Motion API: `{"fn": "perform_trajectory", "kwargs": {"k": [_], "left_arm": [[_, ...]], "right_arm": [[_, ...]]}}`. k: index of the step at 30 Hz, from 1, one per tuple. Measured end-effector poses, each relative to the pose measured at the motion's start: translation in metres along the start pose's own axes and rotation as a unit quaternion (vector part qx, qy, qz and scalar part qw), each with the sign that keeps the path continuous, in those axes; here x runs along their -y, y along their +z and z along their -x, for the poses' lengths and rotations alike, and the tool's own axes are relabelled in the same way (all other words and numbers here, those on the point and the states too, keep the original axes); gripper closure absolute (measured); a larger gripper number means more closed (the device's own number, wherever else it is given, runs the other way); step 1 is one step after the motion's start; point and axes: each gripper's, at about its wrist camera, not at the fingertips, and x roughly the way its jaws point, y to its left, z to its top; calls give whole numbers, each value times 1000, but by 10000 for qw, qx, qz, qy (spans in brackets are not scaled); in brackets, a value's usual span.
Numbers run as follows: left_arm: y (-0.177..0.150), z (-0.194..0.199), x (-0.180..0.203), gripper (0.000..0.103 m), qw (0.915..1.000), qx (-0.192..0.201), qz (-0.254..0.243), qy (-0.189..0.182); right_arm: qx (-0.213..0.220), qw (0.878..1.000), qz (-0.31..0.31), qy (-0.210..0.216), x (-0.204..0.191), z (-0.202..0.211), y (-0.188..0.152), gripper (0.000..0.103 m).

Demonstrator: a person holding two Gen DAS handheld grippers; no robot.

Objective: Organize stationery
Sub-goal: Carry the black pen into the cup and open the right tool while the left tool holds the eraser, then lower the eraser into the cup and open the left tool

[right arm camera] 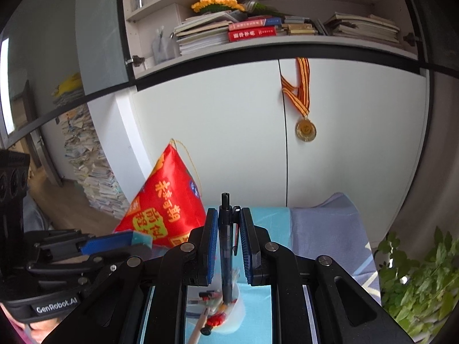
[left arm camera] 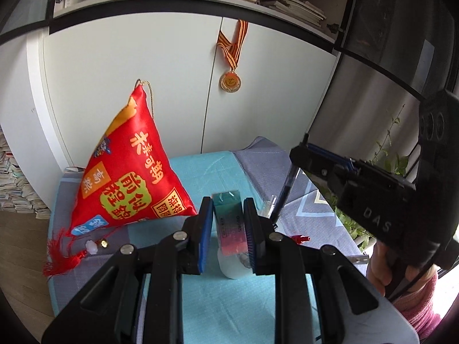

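The left gripper (left arm camera: 228,229) is clamped on a flat, see-through box (left arm camera: 231,223) that fades from green to pink. Its blue pads (left arm camera: 205,238) press on both long sides of the box. Just under the box stands a white cup (left arm camera: 233,269), and the box hangs over the cup's mouth.

The right gripper (right arm camera: 226,246) is clamped on a dark pen (right arm camera: 226,243). The pen stands almost straight up between the two blue pads, with its push button on top. Its lower tip points down into the white cup (right arm camera: 235,312). In the right wrist view the cup already has things in it: a pencil (right arm camera: 199,325) and some red bits, too blurry to name.

The cup stands on a table covered with a blue and grey cloth (left arm camera: 229,309), near the front edge. A big red cushion (left arm camera: 129,177) shaped like a pyramid sits near the back left corner. It has yellow writing and a red tassel (left arm camera: 60,255). A small red cap (left arm camera: 299,238) lies on the cloth near the right edge.

Behind the table is a white cupboard (left arm camera: 129,71). A gold medal (left arm camera: 230,81) on a striped ribbon hangs from its door. Books (right arm camera: 252,31) are stacked on the shelf above. A green plant (right arm camera: 421,283) grows beside the table's right edge. A hand (left arm camera: 381,269) in a pink sleeve holds the right gripper's handle.
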Motion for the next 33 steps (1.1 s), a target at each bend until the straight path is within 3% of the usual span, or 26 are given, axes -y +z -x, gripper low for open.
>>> {"fn": "perform_trajectory", "kwargs": {"k": [12, 16, 17, 21, 26, 33], "left_arm": [[-2, -24, 7, 83, 9984, -270, 57, -493], [-3, -24, 12, 83, 9979, -267, 13, -590], [-3, -23, 13, 83, 9977, -260, 2, -621], [-5, -23, 19, 83, 9971, -258, -66, -710], [-12, -31, 26, 83, 9970, -373, -115, -663], [-16, -36, 28, 82, 9985, -225, -205, -460]], "right_arm": [[-558, 9981, -257, -8, 12, -8, -30, 86], [-439, 9977, -506, 52, 19, 5, -36, 86], [-365, 9976, -583, 60, 21, 12, -37, 83], [37, 9959, -904, 33, 27, 39, -41, 51], [337, 9934, -1093, -30, 32, 60, -47, 51], [252, 9920, -1236, -51, 38, 61, -53, 51]]}}
